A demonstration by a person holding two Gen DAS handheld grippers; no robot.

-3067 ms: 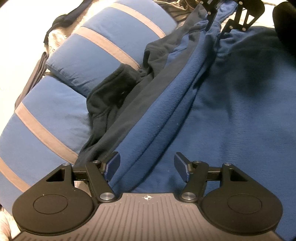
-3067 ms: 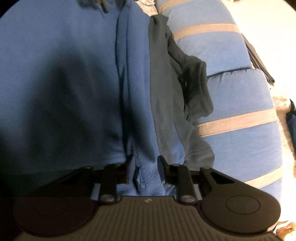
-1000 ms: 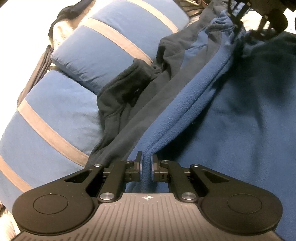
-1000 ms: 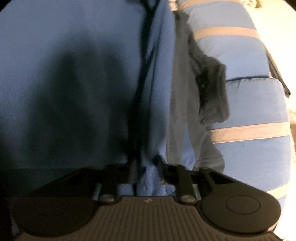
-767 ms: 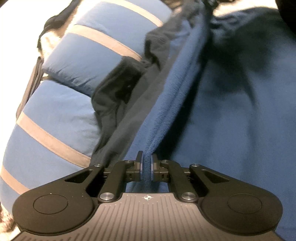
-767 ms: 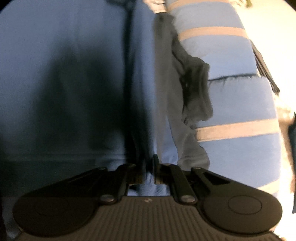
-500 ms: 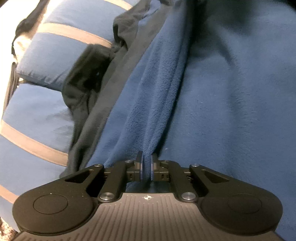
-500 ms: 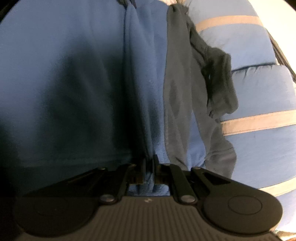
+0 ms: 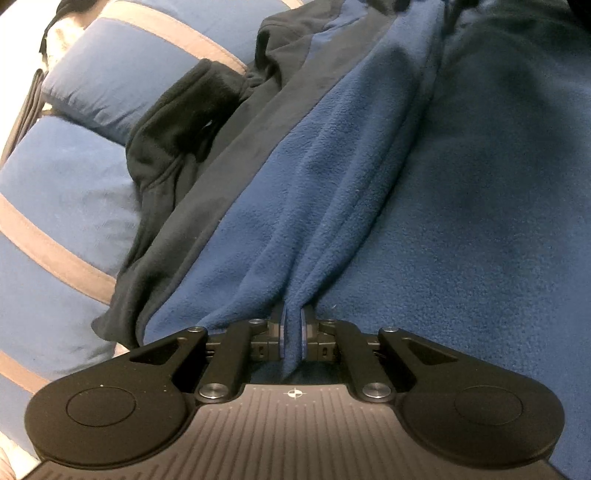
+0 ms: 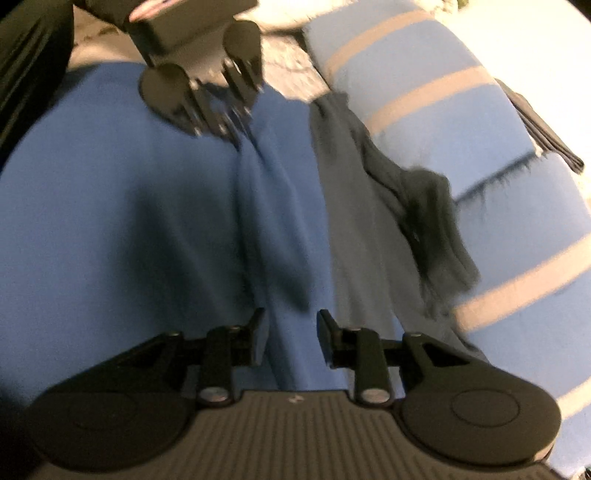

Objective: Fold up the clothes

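A blue fleece garment (image 9: 461, 184) lies spread out, with a dark navy side panel and a bunched dark sleeve (image 9: 184, 110) along its left. My left gripper (image 9: 293, 332) is shut on a raised fold of the blue fleece, which runs away from it as a ridge. In the right wrist view the same fleece (image 10: 110, 221) fills the left half and the dark sleeve (image 10: 432, 221) lies to the right. My right gripper (image 10: 291, 332) is open, its fingers standing either side of the fleece ridge. The left gripper (image 10: 236, 136) shows at the far end of that ridge.
Two blue cushions with tan stripes (image 9: 66, 177) lie beside the garment, seen on the right in the right wrist view (image 10: 424, 110). A person's gloved hand (image 10: 122, 11) holds the left gripper. A dark folded item (image 10: 546, 136) lies beyond the cushions.
My right gripper has opened and let go of the fleece fold it was pinching. The left gripper stays shut on its fold, and the ridge between them has slackened.
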